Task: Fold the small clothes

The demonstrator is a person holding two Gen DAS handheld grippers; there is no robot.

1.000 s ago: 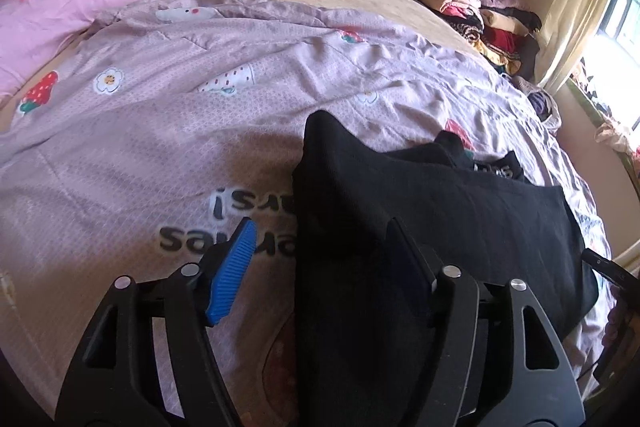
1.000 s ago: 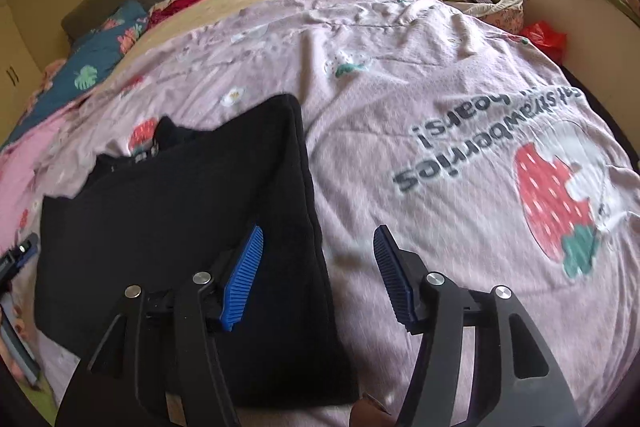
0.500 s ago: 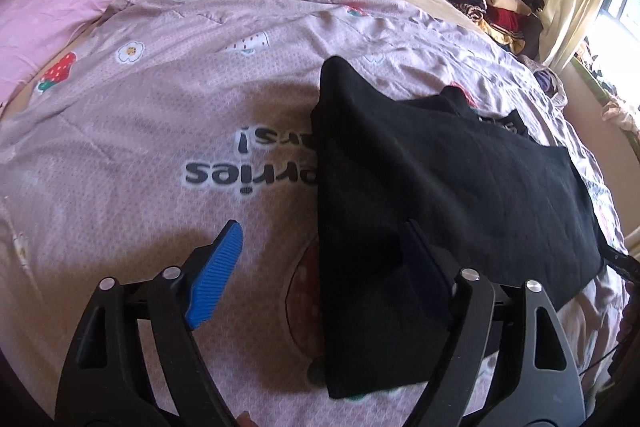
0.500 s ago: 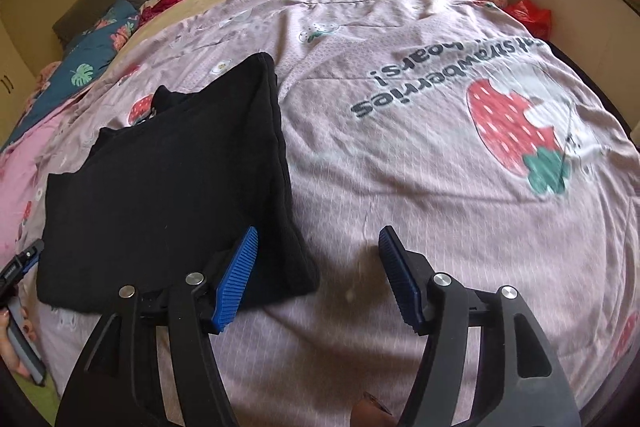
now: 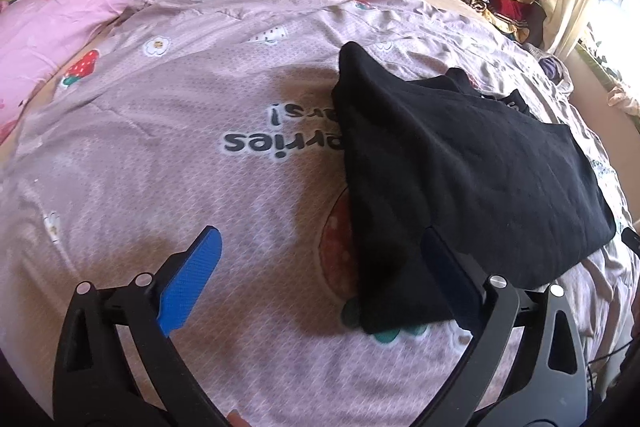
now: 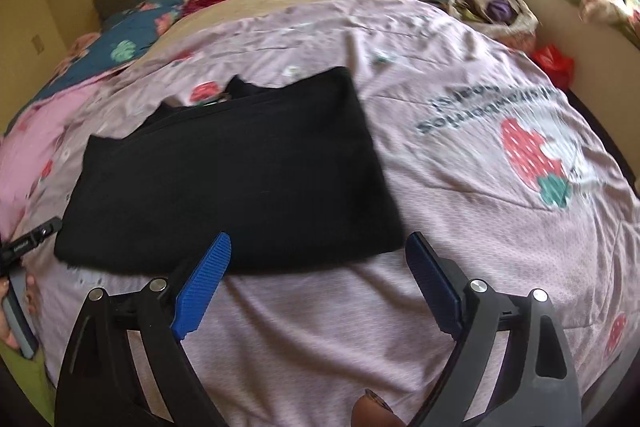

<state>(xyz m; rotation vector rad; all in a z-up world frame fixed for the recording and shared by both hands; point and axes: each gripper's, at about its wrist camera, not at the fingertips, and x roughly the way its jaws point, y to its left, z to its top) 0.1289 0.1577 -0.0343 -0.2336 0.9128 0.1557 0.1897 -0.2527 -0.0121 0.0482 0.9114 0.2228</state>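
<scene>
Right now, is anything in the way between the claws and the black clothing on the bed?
No, nothing visible blocks either one. The folded black garment lies flat on the purple strawberry quilt, just ahead of the right claw and the left claw. Both claws' jaws are opening and hold nothing. Only bare quilt lies between.

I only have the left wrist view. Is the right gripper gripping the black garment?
Observer: No. The right gripper has its jaws opening and the pads grip nothing. The black garment lies flat by its fingertips.
Operator: Is the garment's edge on that side tidy?
Observer: Yes, it runs fairly straight along the bedspread.
Operator: Anything lying beside that edge?
Observer: Only the big strawberry print, uncovered and apart from the garment.
</scene>
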